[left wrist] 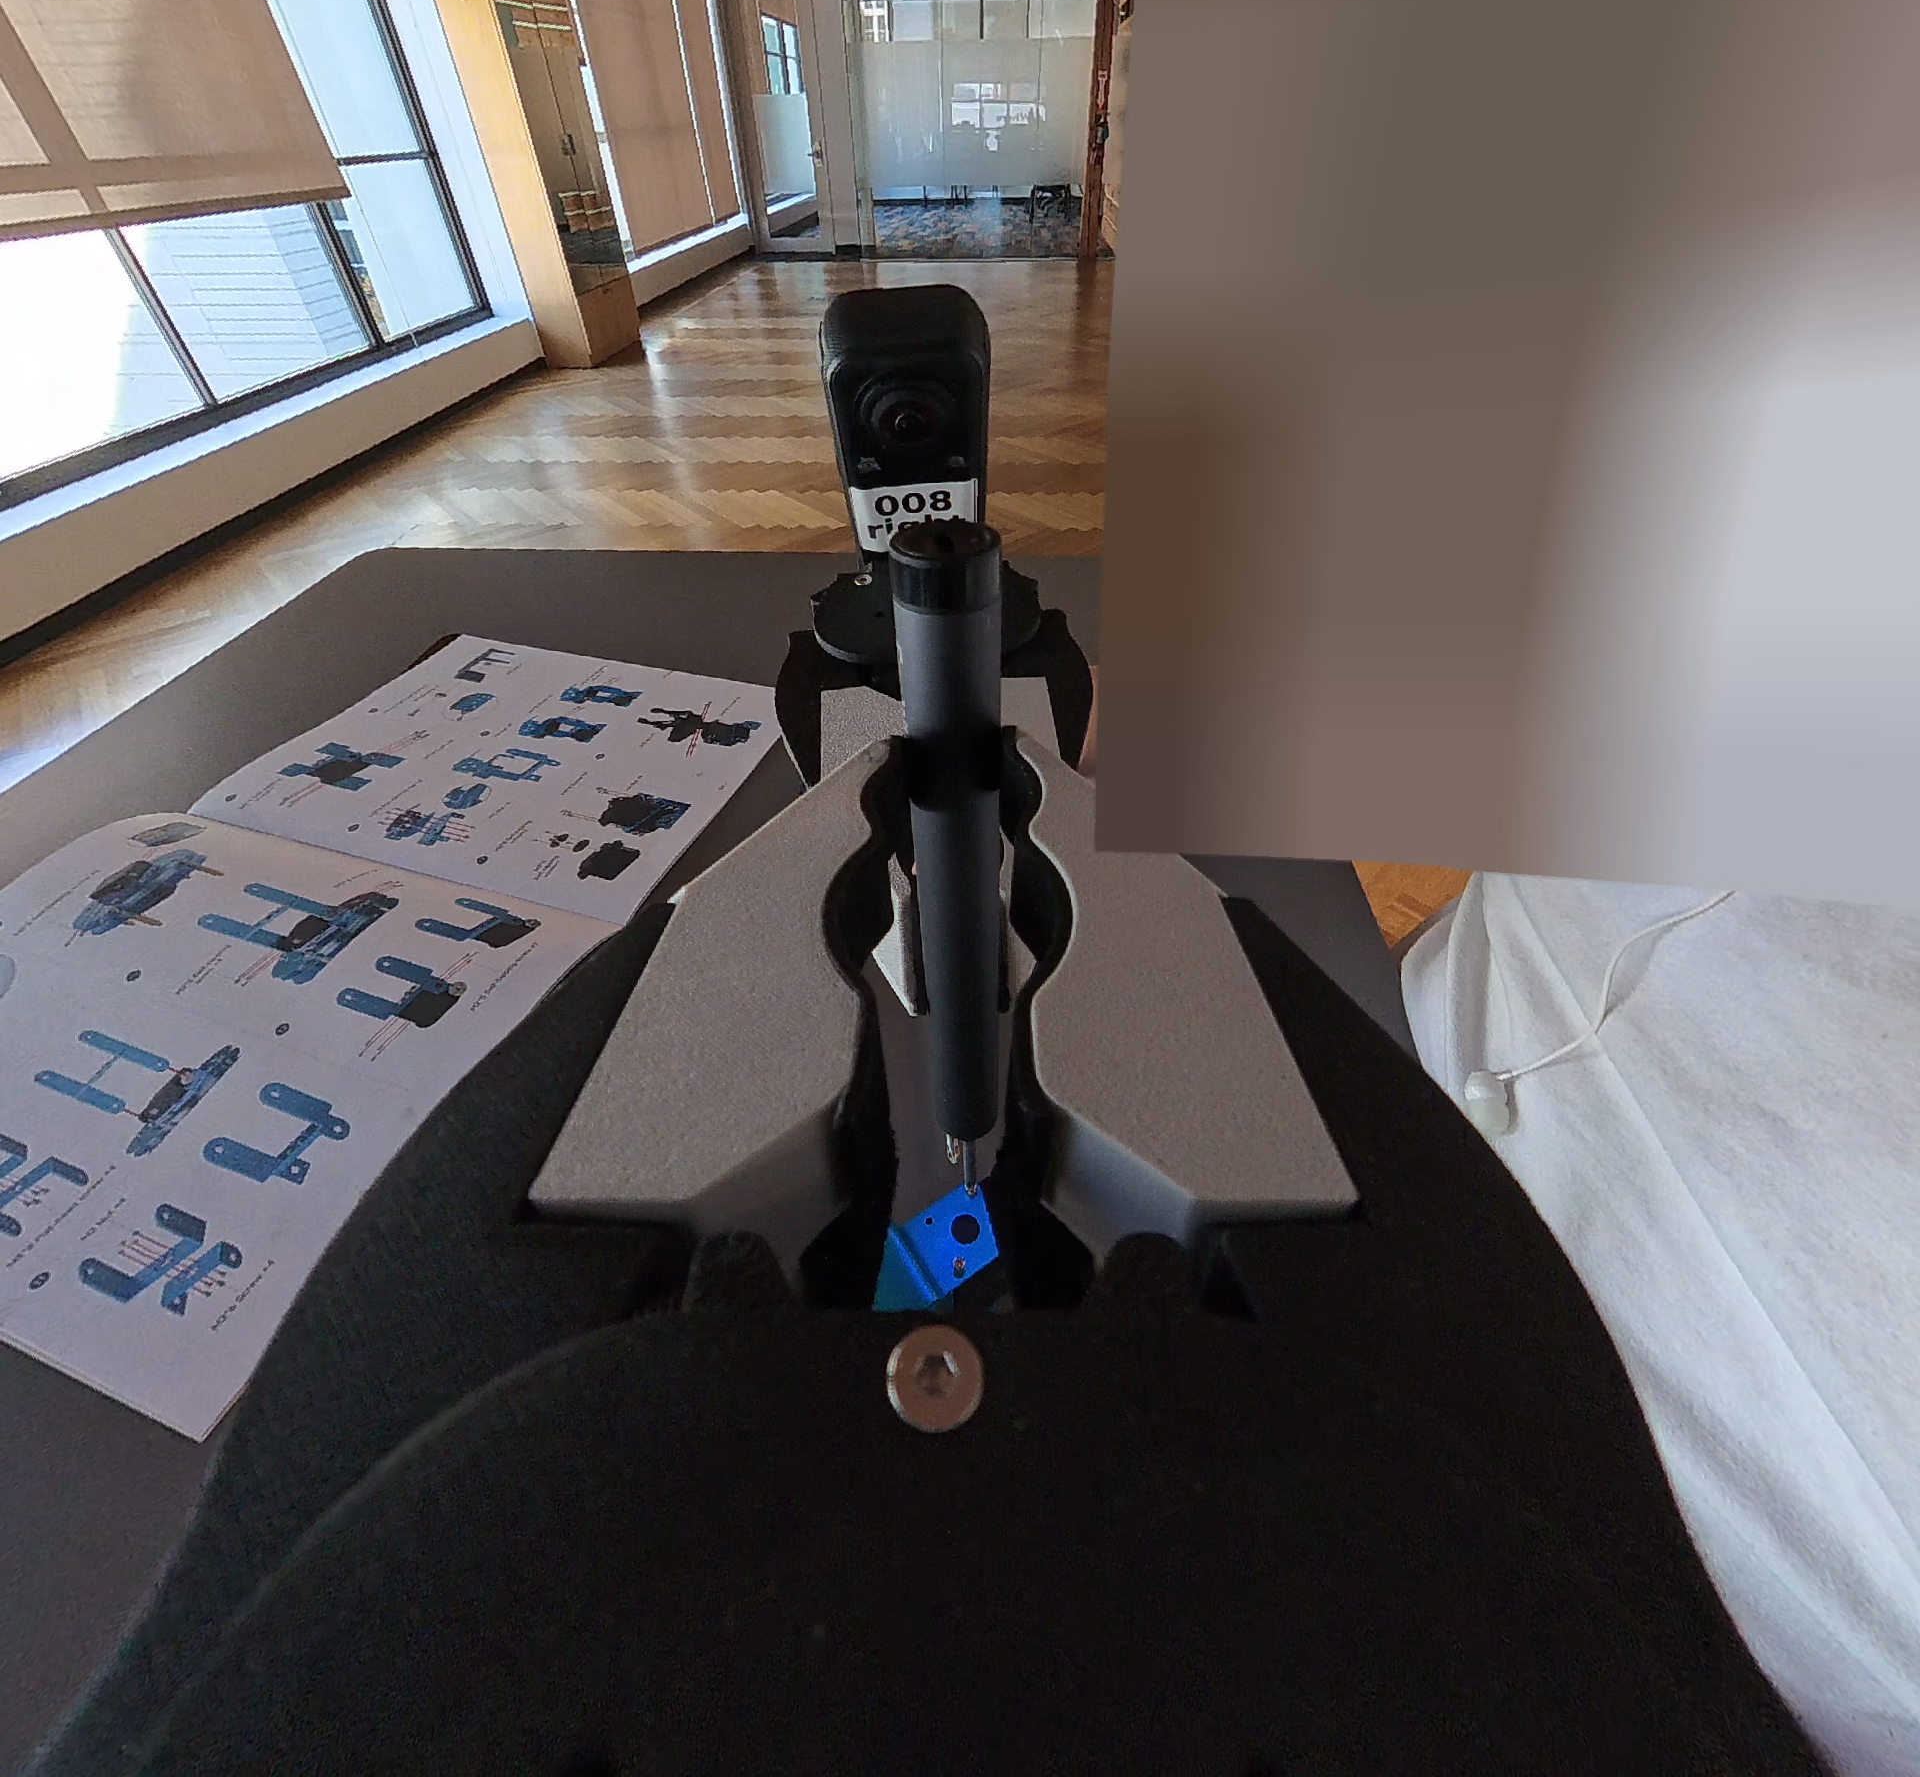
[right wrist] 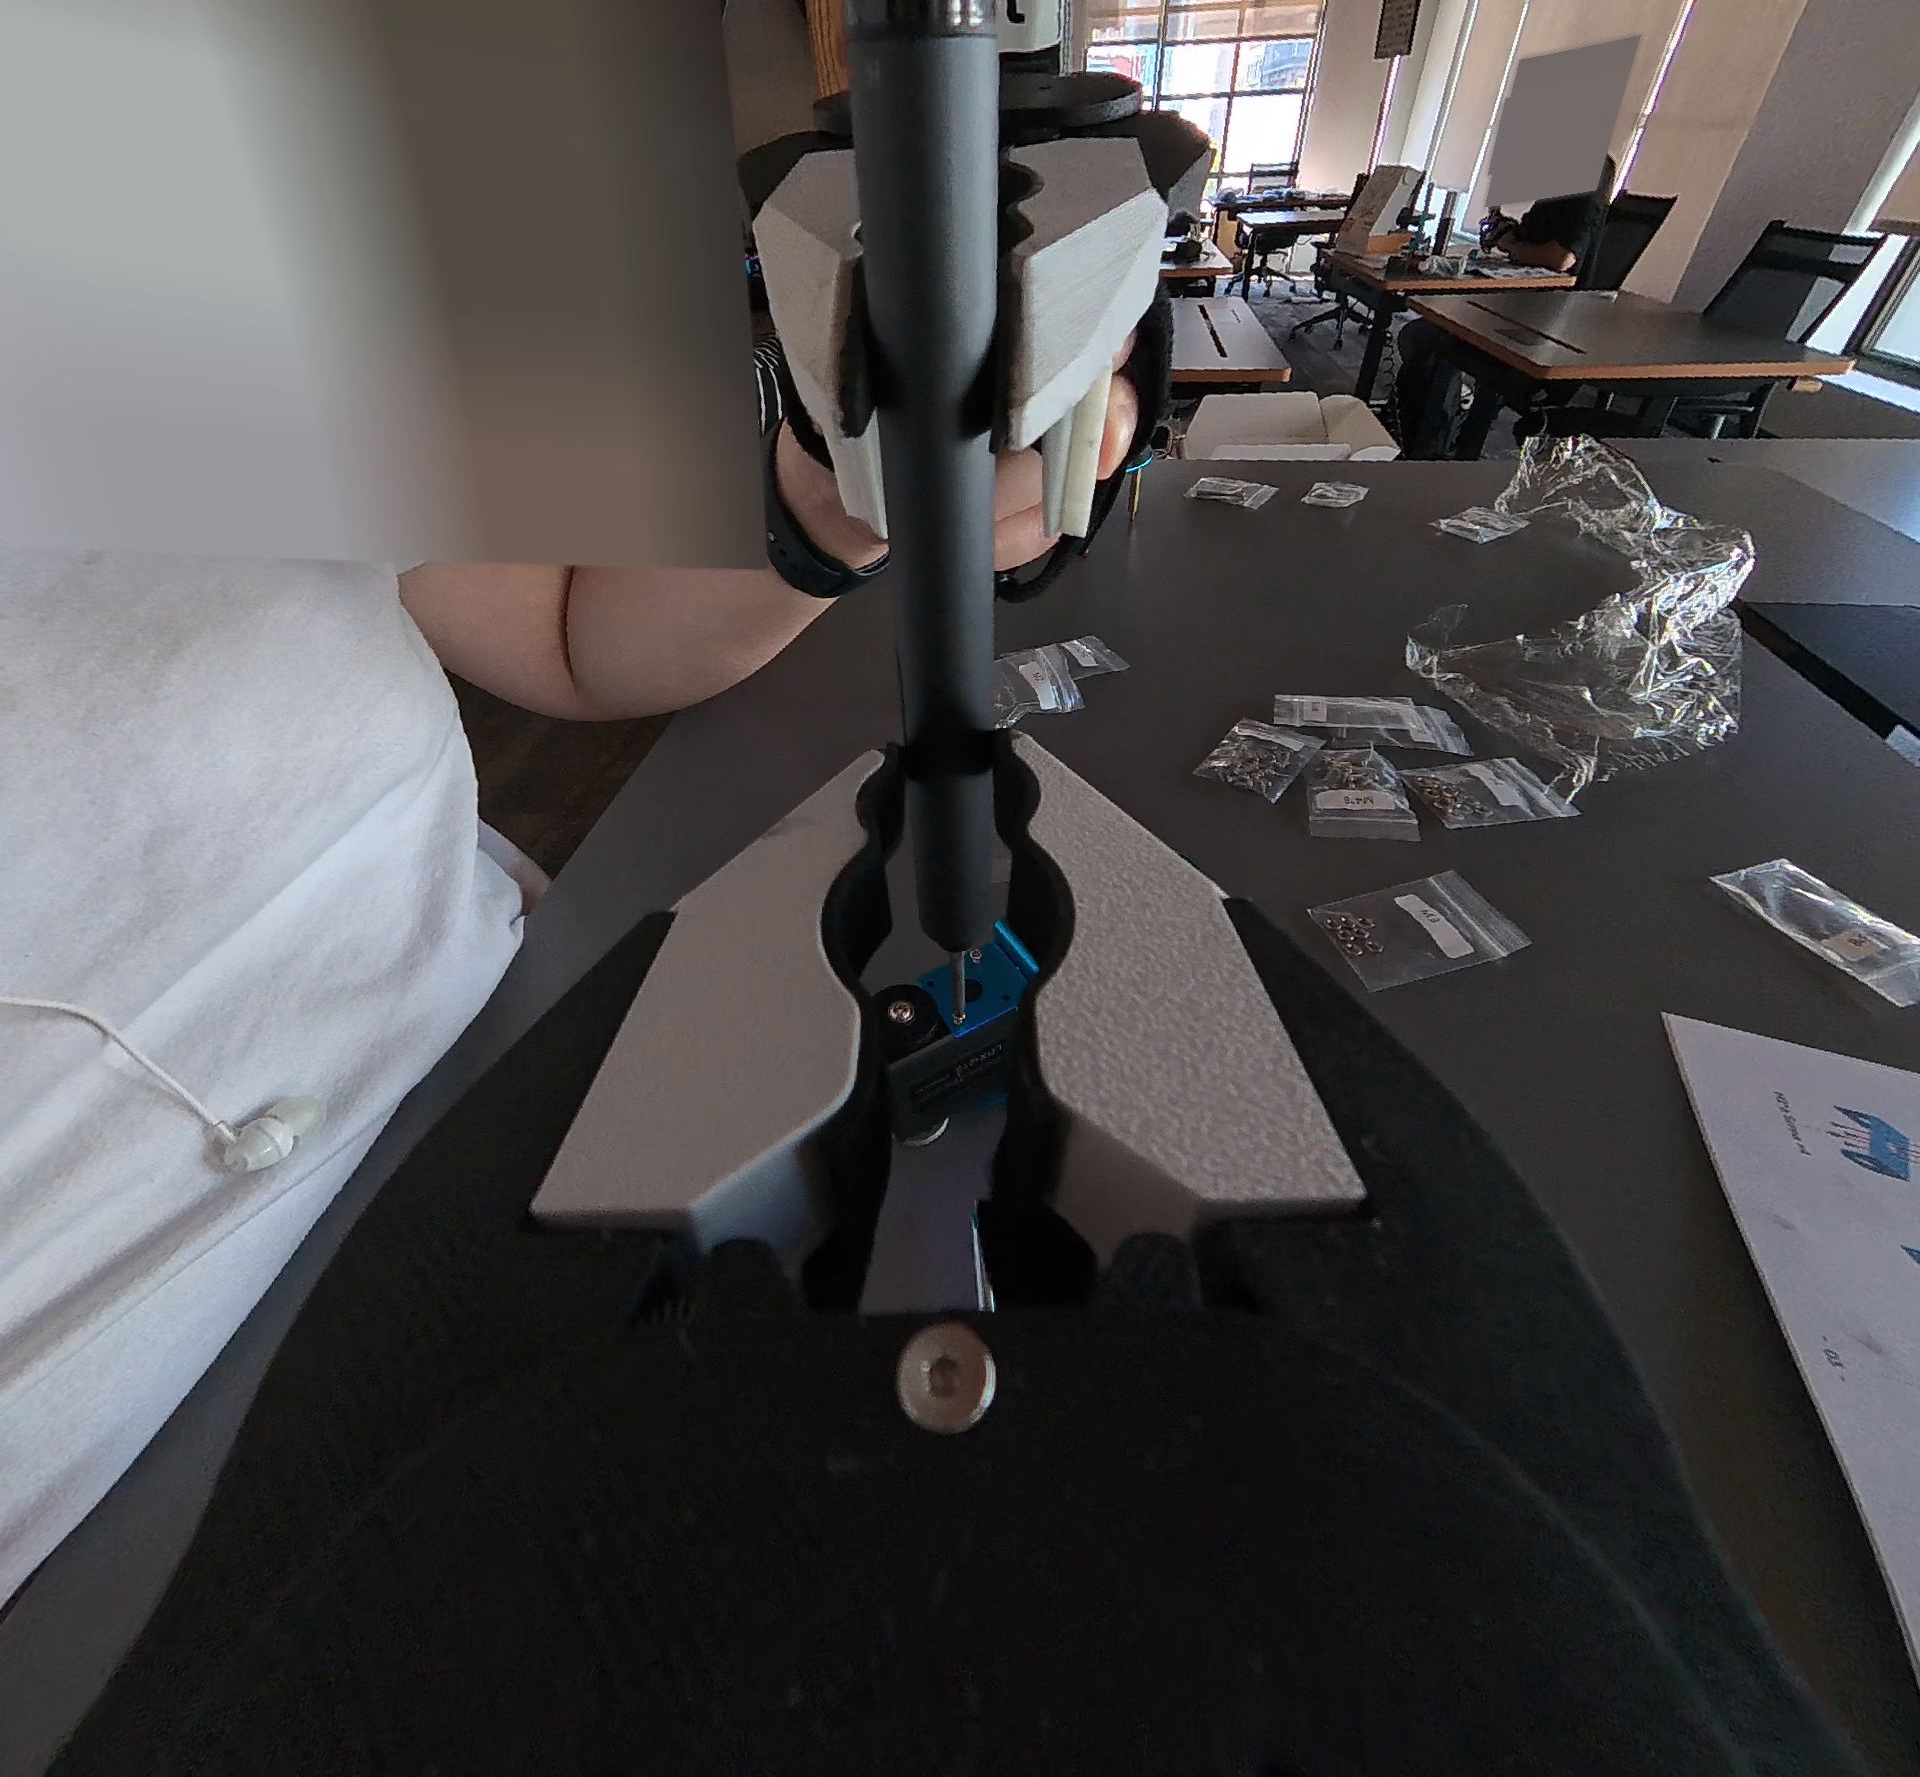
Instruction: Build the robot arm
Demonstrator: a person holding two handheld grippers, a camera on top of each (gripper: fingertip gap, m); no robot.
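A dark grey powered screwdriver (left wrist: 948,896) stands upright between my two grippers, which face each other. My left gripper (left wrist: 945,771) is shut on its shaft; it also shows higher up in the right wrist view (right wrist: 920,397), held by a hand. My right gripper (right wrist: 948,756) is shut on the same screwdriver (right wrist: 925,480) lower down; its camera (left wrist: 904,408) shows behind the tool. The bit tip rests on a small screw in a blue metal bracket (right wrist: 982,984) fixed to a black servo (right wrist: 940,1073). The bracket (left wrist: 940,1239) shows through the gap between my left gripper's fingers.
An open assembly booklet (left wrist: 343,948) lies on the dark table (right wrist: 1351,584); its corner (right wrist: 1818,1208) shows at right. Several small bags of screws (right wrist: 1361,782) and a crumpled clear wrapper (right wrist: 1621,605) lie beyond. A person in a white shirt (left wrist: 1662,1208) sits close by. Tip to tip, the grippers are about 7 cm apart.
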